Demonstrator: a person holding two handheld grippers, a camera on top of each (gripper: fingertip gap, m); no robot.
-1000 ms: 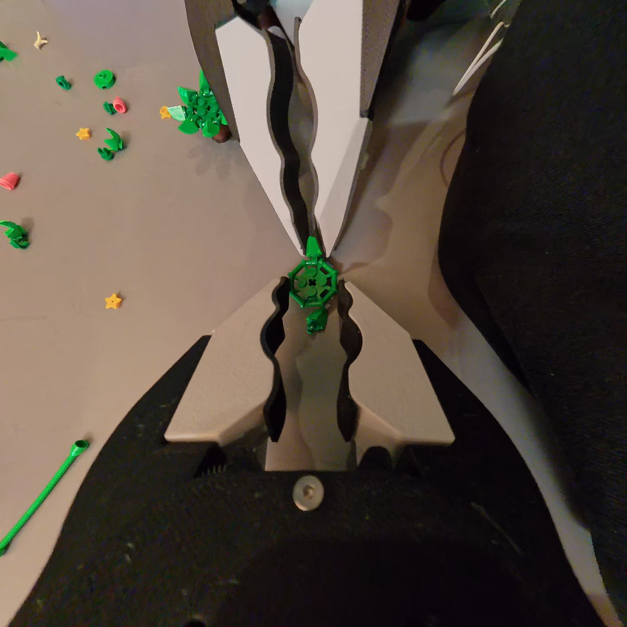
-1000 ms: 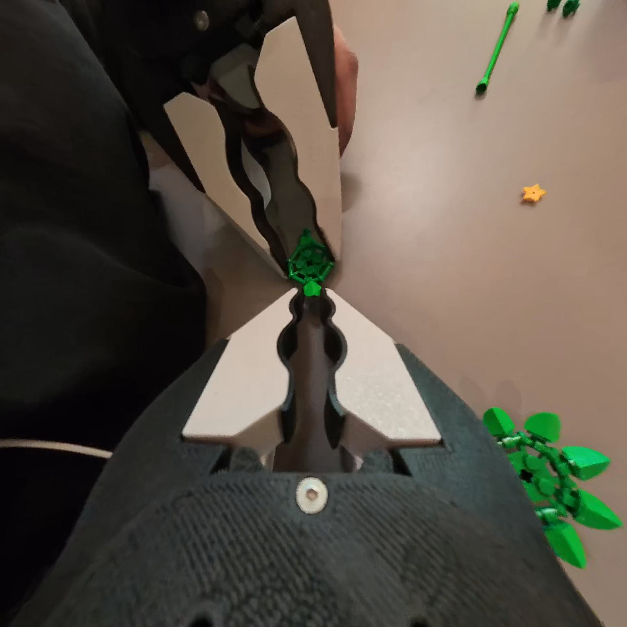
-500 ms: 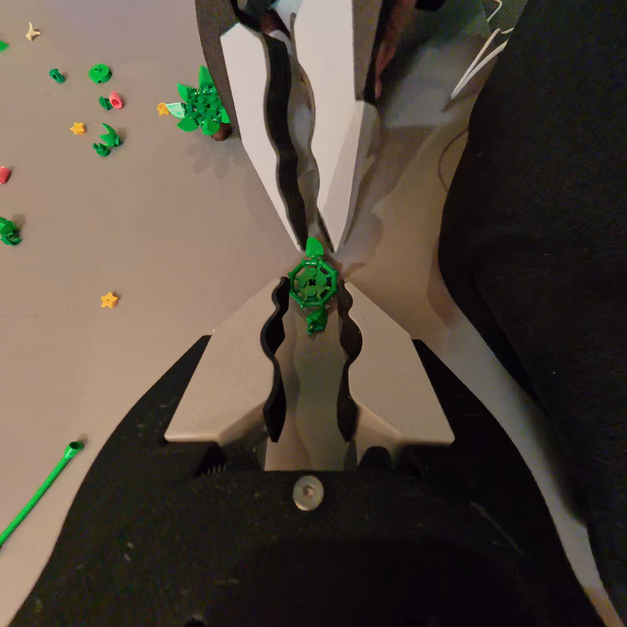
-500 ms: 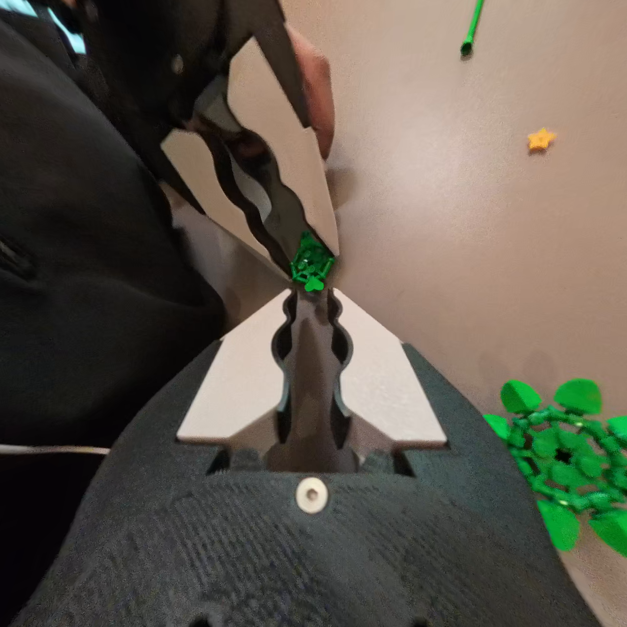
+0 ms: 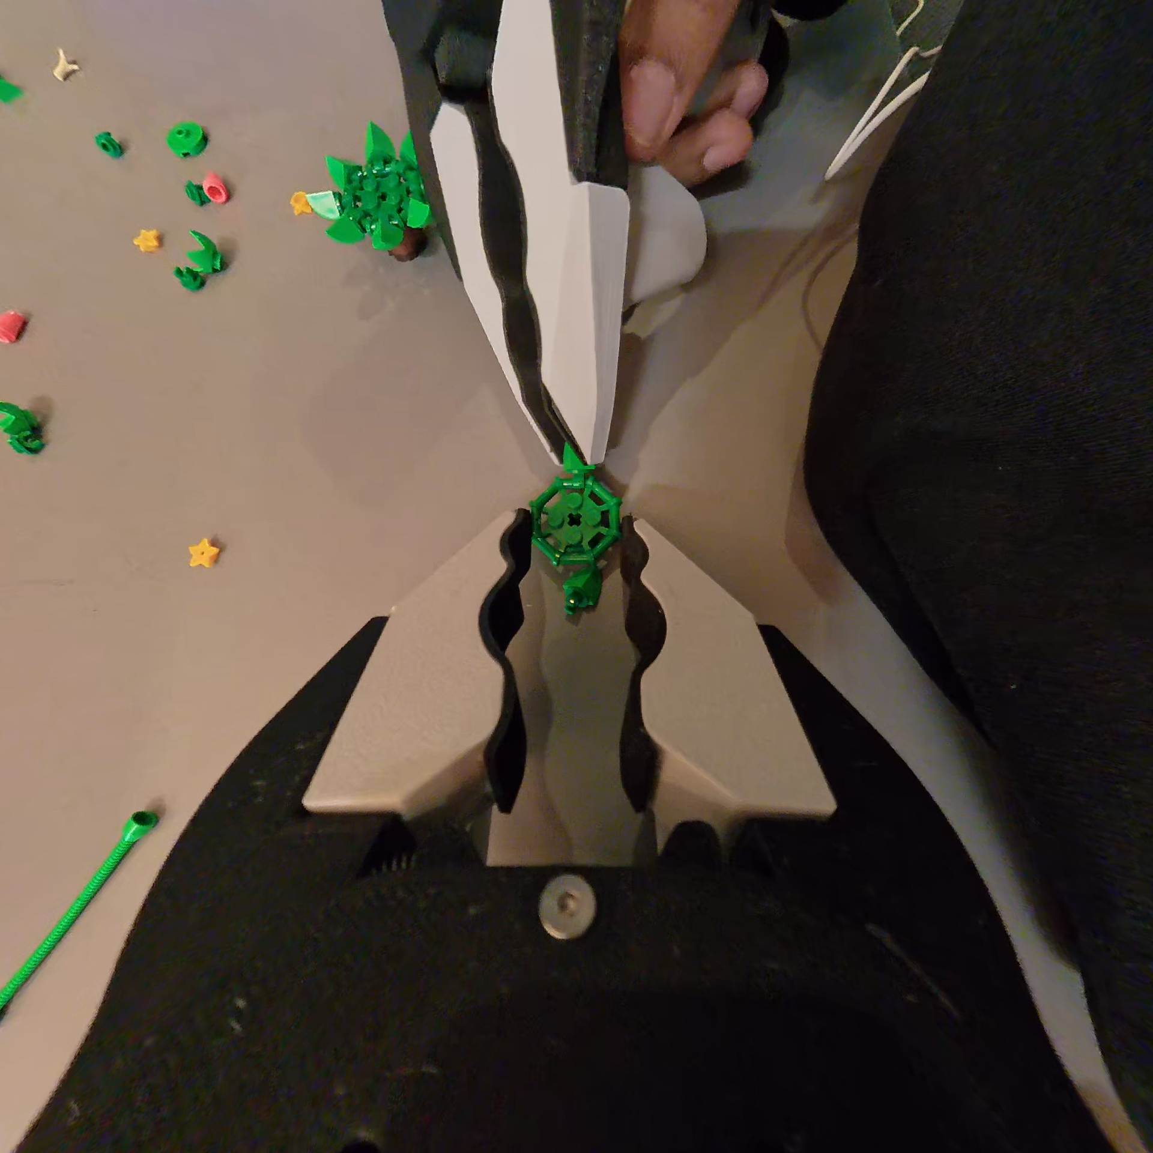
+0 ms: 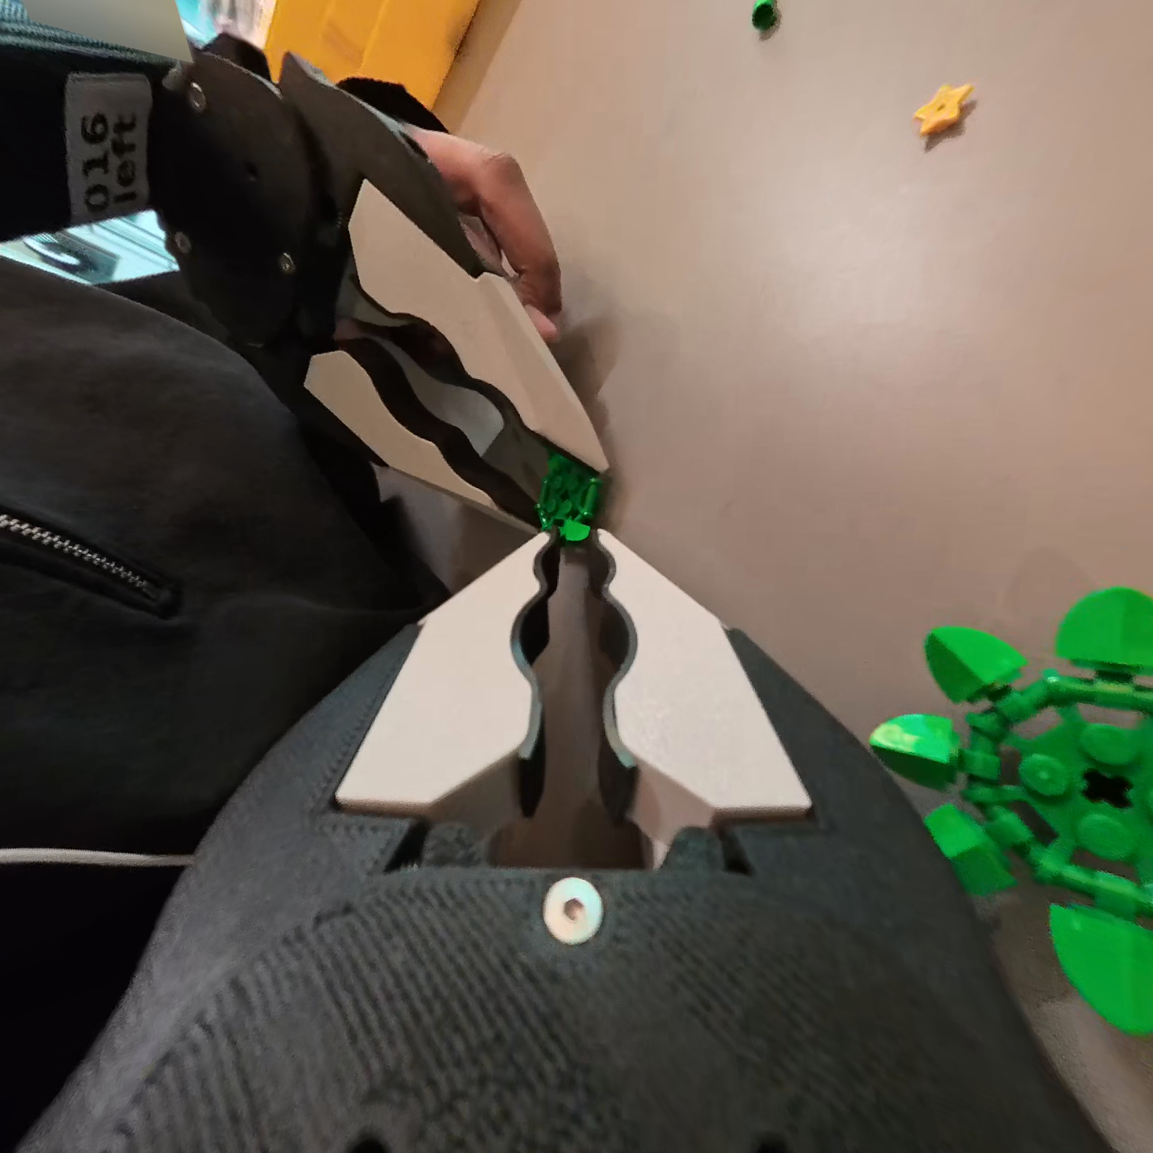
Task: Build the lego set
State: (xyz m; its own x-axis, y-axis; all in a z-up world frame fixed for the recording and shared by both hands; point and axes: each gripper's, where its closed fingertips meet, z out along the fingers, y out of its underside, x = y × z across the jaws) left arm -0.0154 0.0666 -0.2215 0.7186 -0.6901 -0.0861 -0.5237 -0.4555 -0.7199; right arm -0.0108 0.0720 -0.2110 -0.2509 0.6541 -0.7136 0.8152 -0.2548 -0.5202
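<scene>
My left gripper (image 5: 574,525) is shut on a green octagonal ring plate (image 5: 574,519), held flat toward the camera above the table edge. One green leaf (image 5: 583,589) hangs from the ring's near side. My right gripper (image 5: 575,460) comes in from above, shut on a small green leaf piece (image 5: 571,460) that touches the ring's far edge. In the right wrist view my right gripper (image 6: 571,541) pinches the leaf piece (image 6: 571,530) against the ring plate (image 6: 568,493), which the left gripper (image 6: 577,483) holds from the upper left.
A built green leaf rosette (image 5: 374,199) lies on the grey table (image 5: 281,405), close in the right wrist view (image 6: 1060,792). Loose yellow stars (image 5: 204,553), pink and green bits (image 5: 212,187) and a green stem (image 5: 75,904) lie at left. A person's black clothing (image 5: 998,499) fills the right. Left and right tips are no more than a few centimetres apart. Both grippers' tips are roughly 12 centimetres from the built green leaf rosette (image 5: 374,199).
The right gripper has rolled and dropped lower toward the table while staying at the ring's far edge with the leaf. The left gripper keeps the ring still.
</scene>
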